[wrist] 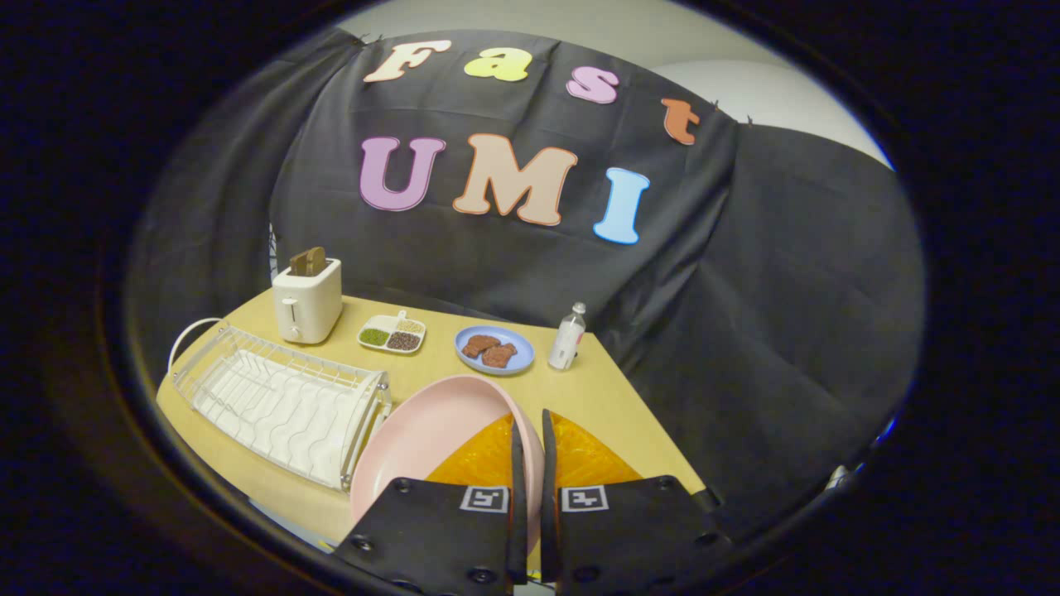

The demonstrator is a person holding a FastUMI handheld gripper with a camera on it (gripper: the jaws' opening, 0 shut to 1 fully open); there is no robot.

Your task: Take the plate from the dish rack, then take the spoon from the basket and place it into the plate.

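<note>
Your gripper (530, 430) has its jaws pinched on the rim of the pink plate (431, 439), lifted just beside the empty dish rack (281, 401) above the desk (613, 397). The plate looks stiff, light and smooth; keep gripping its rim firmly.

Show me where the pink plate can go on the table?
The fingers pinch the pink plate's rim. Bare tabletop lies ahead of them, below the bottle and blue plate. The dish rack fills the other side; the toaster and divided dish crowd the back.
</note>
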